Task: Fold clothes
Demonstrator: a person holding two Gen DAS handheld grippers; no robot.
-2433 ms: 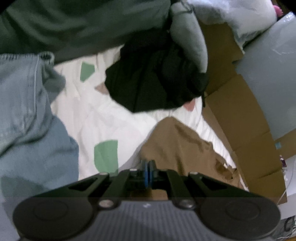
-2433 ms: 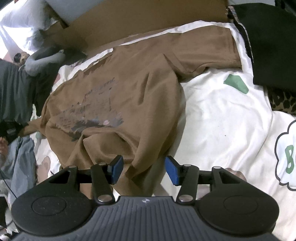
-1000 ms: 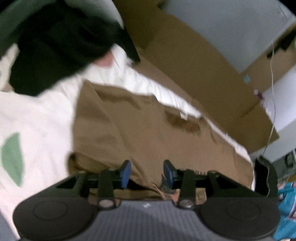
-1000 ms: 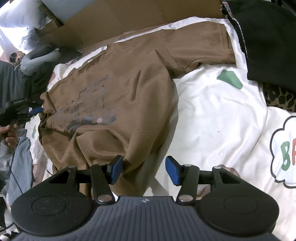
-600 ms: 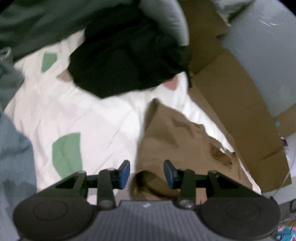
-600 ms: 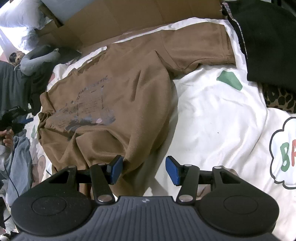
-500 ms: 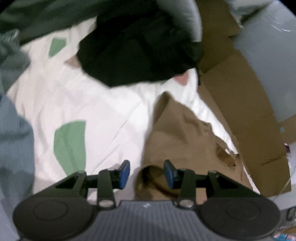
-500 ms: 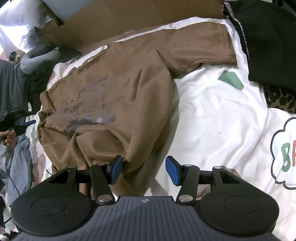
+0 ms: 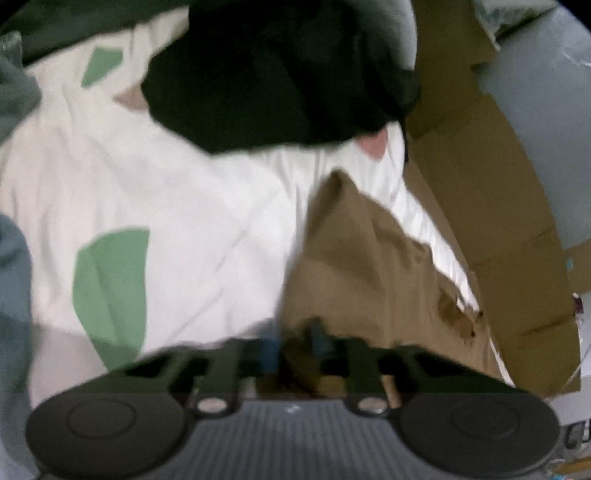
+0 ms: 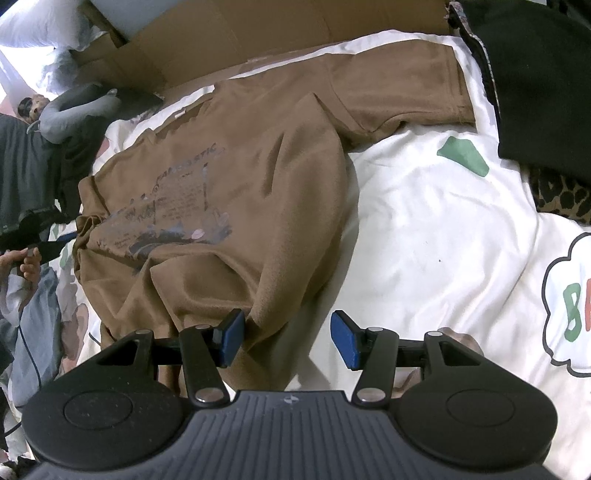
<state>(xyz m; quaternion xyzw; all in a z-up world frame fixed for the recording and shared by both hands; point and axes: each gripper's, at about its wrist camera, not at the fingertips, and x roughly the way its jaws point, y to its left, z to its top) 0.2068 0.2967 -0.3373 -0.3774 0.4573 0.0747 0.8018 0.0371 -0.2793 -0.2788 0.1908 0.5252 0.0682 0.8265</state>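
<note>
Your left claw (image 9: 293, 345) has just been closing, its jaws now pinching a fold of the brown T-shirt (image 10: 236, 192), which lies spread print-up across the white bed sheet (image 10: 424, 229) beside the cardboard (image 10: 258, 33). Your right claw (image 10: 286, 338) hangs open over the shirt's near hem, gripping nothing.

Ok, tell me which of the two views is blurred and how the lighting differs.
Left wrist view: motion-smeared and dim, the left gripper and the brown shirt soft-edged, the black garment nearly featureless. Right wrist view: sharp and evenly lit, the right gripper and shirt print crisp; fisheye bends the cardboard edges.
</note>
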